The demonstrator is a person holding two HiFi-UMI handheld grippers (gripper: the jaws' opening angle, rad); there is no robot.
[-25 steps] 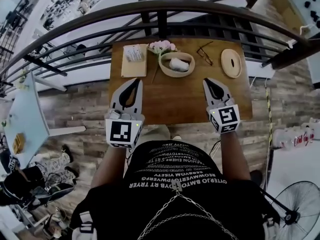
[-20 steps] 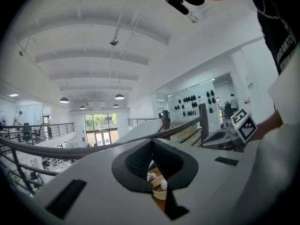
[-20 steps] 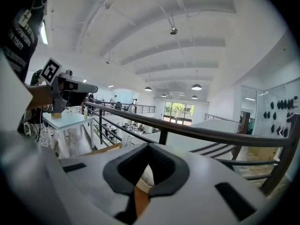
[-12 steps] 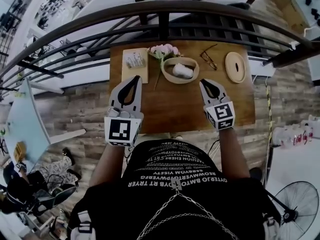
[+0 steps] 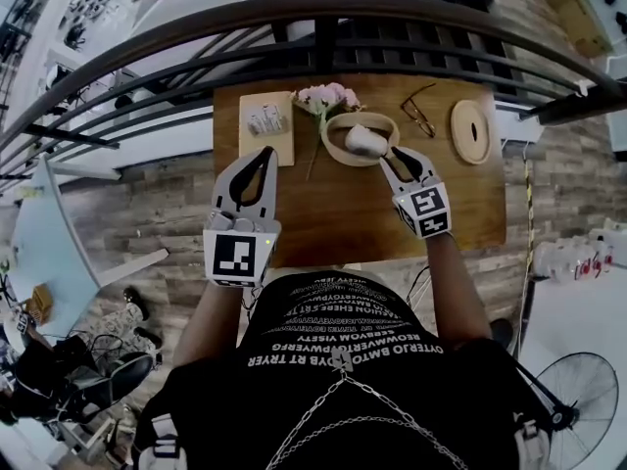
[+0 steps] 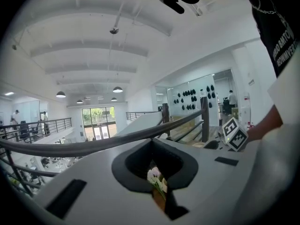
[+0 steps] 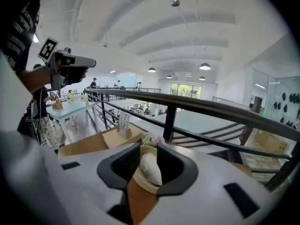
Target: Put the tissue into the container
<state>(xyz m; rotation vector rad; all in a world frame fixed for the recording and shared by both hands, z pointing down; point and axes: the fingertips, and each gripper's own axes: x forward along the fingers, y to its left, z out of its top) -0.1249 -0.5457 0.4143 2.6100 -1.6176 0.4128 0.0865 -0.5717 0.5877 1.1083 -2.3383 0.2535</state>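
Tissue [image 5: 361, 142] lies in container [image 5: 330, 145] just beyond right tongs [image 5: 388, 155], just opening, empty; left tongs [image 5: 265, 151] closed.

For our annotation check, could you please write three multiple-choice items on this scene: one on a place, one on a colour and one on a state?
1. Where does the tissue lie?
A on the board; B in the bowl; C on the floor.

2. What colour is the tissue?
A white; B red; C black.

3. How do the right gripper's jaws stand?
A shut on the glasses; B shut on the flowers; C apart.

Answers:
1. B: the head view shows the tissue inside the bowl's rim.
2. A: it shows white in both the head view and the right gripper view.
3. C: the right gripper view shows a clear gap between the jaws, which have just been opening, with the tissue seen through it.
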